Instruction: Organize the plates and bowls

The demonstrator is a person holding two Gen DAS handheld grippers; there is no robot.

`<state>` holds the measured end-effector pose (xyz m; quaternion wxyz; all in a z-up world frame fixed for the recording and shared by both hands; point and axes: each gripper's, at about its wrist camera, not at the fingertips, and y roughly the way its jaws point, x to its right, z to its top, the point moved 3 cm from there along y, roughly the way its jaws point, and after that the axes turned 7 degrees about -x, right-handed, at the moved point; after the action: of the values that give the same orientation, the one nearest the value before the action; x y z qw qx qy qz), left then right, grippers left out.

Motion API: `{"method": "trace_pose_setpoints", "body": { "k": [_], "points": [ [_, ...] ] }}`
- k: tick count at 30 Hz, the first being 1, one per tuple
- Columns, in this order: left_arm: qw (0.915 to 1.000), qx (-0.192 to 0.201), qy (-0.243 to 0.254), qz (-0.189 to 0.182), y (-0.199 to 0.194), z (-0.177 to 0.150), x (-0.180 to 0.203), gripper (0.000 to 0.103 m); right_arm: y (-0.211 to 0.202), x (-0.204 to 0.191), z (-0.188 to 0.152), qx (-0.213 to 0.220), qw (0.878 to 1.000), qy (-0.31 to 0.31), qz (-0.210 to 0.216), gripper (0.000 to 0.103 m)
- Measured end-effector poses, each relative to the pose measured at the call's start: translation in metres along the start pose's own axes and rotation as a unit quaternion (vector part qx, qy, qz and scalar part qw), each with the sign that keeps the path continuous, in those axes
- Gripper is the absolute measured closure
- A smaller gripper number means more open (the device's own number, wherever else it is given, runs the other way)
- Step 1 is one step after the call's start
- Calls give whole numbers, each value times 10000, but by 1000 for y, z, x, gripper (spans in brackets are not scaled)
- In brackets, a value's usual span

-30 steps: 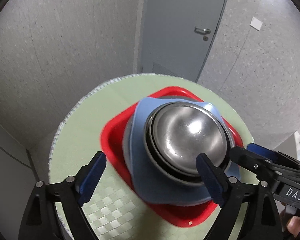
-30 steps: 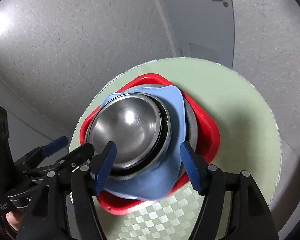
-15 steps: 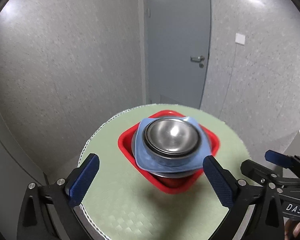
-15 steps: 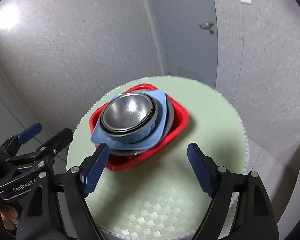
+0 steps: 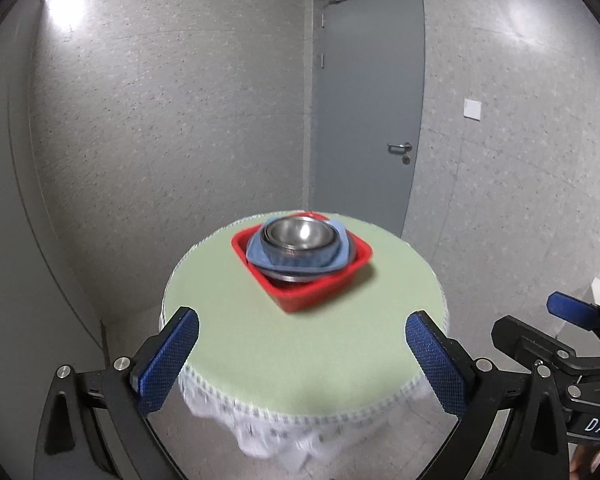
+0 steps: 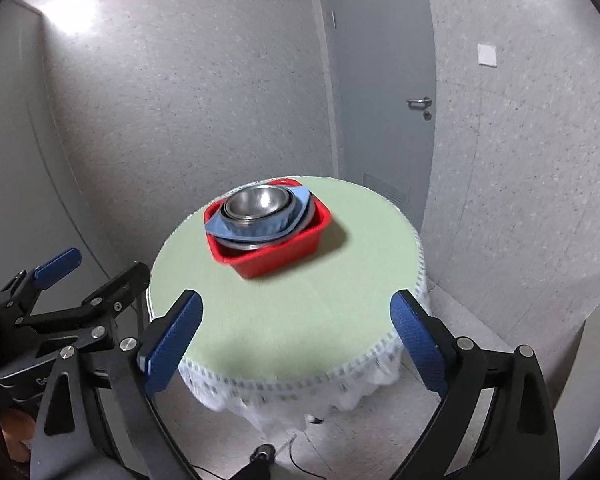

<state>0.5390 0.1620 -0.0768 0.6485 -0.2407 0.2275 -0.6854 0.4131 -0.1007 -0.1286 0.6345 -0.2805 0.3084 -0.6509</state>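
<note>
Steel bowls (image 5: 298, 236) being nested on blue plate (image 5: 256, 254) inside red tray (image 5: 320, 288), tray being carried by round green table (image 5: 260, 344), left gripper (image 5: 300, 354) and right gripper (image 6: 296, 330) being held wide, nothing gripped, both well apart from tray.

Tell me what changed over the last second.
Both claws pulled back and up from the stack: the left claw and right claw now hover near the table's near edge, jaws open, holding nothing. The steel bowls, blue plate and red bin sit stacked as before.
</note>
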Motion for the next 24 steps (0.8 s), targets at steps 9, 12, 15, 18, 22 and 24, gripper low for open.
{"method": "trace_pose_setpoints", "body": {
  "k": [9, 12, 15, 18, 22, 24],
  "points": [
    [9992, 392, 41, 23, -115, -59, 28, 1, -83, 1, -52, 411, 9991, -42, 9, 5],
    [9984, 566, 93, -16, -149, -80, 28, 1, -111, -3, -69, 567, 9983, -52, -119, 3],
    [9975, 691, 149, -76, -181, -101, 22, 1, -136, -11, -87, 703, 9973, -52, -204, 3],
    [9957, 888, 247, -77, -218, -122, 16, 1, -163, -23, -106, 822, 9962, -32, -283, 3],
    [9938, 1032, 369, -172, -265, -156, 3, 1, -200, -44, -136, 1004, 9939, 17, -449, 1],
    [9934, 1036, 436, -216, -284, -175, -6, 1, -215, -54, -151, 1081, 9926, 42, -558, 1]
  ]
}}
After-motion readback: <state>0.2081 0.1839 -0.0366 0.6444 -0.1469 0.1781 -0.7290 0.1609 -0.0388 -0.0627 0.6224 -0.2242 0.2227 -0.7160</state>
